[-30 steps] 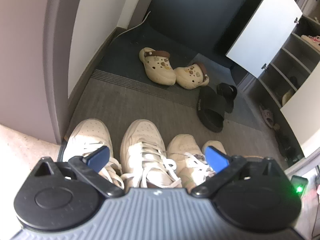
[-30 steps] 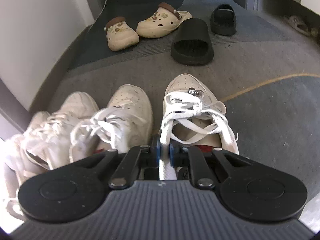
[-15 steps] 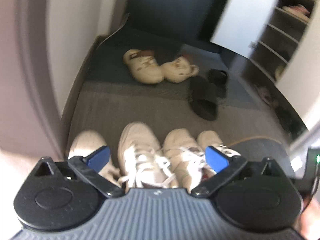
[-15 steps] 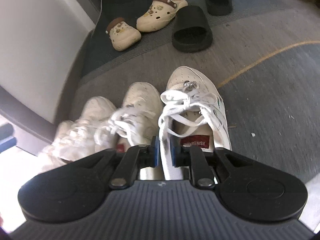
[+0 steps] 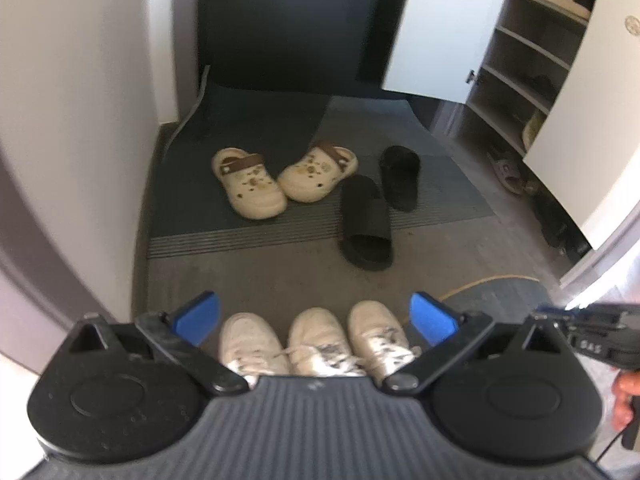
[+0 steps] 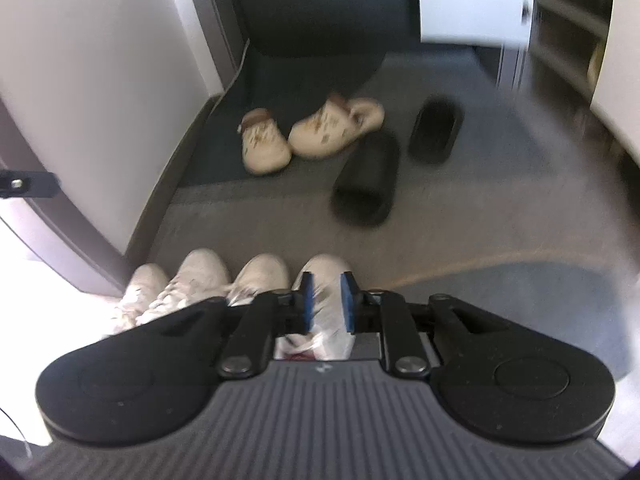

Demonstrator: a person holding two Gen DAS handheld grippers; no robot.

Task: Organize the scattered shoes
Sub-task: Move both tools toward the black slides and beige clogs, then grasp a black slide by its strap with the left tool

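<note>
Several white sneakers (image 6: 260,276) stand side by side in a row on the grey mat, toes pointing away from me. My right gripper (image 6: 327,300) hangs well above the rightmost sneaker (image 6: 324,272). Its jaws are opening, a narrow gap shows between the blue pads, and they press on nothing. My left gripper (image 5: 316,312) is wide open and empty, high above three of the sneakers (image 5: 320,332). Farther off lie two cream clogs (image 5: 248,184) and two black slides (image 5: 366,224), loosely scattered.
A shoe cabinet (image 5: 520,60) with open white doors and shelves holding shoes stands at the right. A white wall (image 5: 80,120) and dark door frame run along the left. The right gripper's body (image 5: 592,336) and a hand (image 5: 624,392) show at the left view's right edge.
Both grippers have risen away from the sneaker row. The right gripper, earlier shut on the rightmost sneaker, has let it go, and its jaws have parted. The left gripper stayed open.
</note>
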